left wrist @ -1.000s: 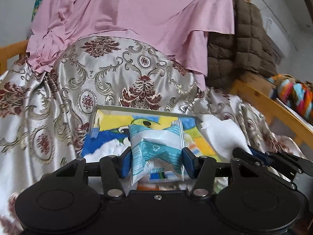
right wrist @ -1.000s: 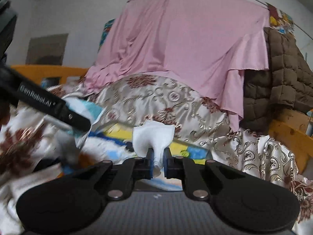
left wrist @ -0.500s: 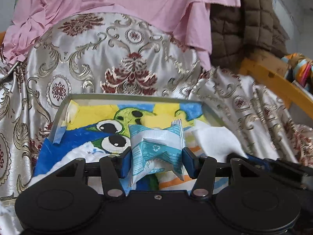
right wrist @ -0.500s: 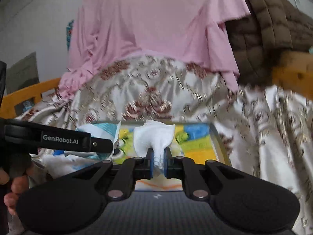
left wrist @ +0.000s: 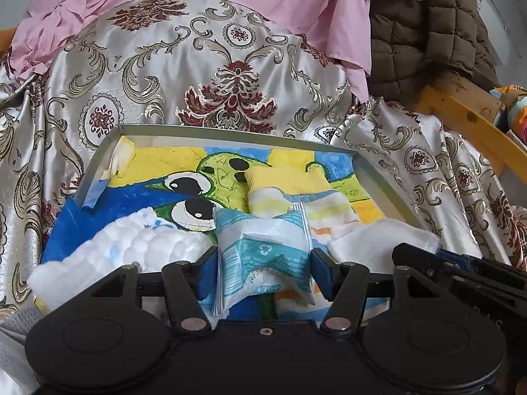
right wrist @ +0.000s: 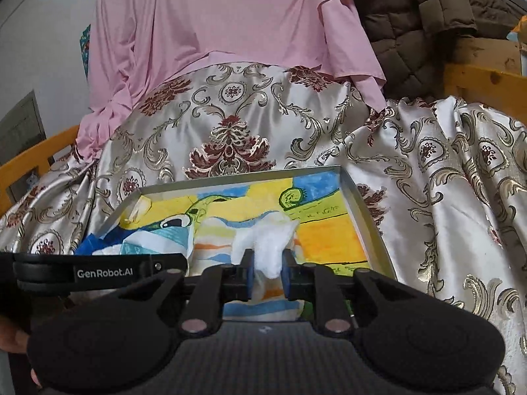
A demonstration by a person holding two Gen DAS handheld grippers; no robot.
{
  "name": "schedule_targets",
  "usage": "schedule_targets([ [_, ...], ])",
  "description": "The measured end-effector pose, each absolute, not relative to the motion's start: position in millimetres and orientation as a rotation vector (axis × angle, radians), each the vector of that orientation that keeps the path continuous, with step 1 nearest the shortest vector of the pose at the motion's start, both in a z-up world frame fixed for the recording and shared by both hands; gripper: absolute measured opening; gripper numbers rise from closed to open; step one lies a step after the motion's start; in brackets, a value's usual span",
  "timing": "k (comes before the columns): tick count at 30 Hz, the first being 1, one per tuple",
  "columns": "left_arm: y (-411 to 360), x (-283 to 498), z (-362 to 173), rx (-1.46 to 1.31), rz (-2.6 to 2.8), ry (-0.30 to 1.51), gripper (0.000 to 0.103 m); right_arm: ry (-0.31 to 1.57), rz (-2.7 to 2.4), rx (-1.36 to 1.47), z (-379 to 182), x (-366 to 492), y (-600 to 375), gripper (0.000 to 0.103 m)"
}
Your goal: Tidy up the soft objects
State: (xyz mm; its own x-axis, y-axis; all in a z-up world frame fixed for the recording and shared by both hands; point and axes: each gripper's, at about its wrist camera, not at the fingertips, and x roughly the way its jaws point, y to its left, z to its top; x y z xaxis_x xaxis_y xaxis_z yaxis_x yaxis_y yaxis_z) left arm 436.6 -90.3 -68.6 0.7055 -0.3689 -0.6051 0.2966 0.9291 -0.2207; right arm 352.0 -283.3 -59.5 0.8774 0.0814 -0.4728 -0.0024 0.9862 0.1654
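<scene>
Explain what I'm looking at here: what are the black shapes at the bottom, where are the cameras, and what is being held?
No robot: a person holds a two-finger tool in each hand, and each carries a fisheye camera looking along its fingers. The black shapes are the tools' bodies. In the left view, the left tool grips a blue-and-white packet. In the right view, the right tool pinches a white cloth. Both hang over a metal tray lined with a cartoon picture, resting on patterned satin fabric. In the tray lie a white cotton pad and a yellow striped sock.
</scene>
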Motion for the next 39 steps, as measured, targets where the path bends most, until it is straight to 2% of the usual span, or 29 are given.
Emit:
schedule_targets([
  [5,-89.7,435.4,-66.5,-0.114,-0.355,0.702,0.075,0.504,0.042,0.152,-59.4,351.5,-279.7,0.028],
  [6,-88.6,434.8,-65.1,-0.119,-0.355,0.701,0.081,0.502,0.041,0.154,-59.2,351.0,-279.8,0.029],
  [9,-83.7,432.0,-61.1,-0.148,-0.363,0.700,0.089,0.496,0.034,0.165,-57.6,349.1,-282.1,0.046],
  [11,-79.3,430.0,-58.5,-0.172,-0.354,0.703,0.091,0.480,0.032,0.180,-56.0,345.5,-285.9,0.062],
  [13,-73.9,426.6,-53.6,-0.201,-0.340,0.701,0.093,0.465,0.023,0.197,-53.7,341.7,-290.1,0.070],
  [22,-56.0,388.2,-19.5,-0.210,-0.282,0.623,0.101,0.418,-0.023,0.259,-39.9,307.3,-308.5,0.093],
  [30,-43.5,324.1,17.4,-0.223,-0.296,0.515,0.102,0.316,-0.024,0.267,-8.3,262.0,-310.0,0.103],
  [39,-30.0,240.2,45.5,-0.181,-0.286,0.397,0.102,0.198,-0.011,0.254,24.7,197.1,-300.8,0.103],
])
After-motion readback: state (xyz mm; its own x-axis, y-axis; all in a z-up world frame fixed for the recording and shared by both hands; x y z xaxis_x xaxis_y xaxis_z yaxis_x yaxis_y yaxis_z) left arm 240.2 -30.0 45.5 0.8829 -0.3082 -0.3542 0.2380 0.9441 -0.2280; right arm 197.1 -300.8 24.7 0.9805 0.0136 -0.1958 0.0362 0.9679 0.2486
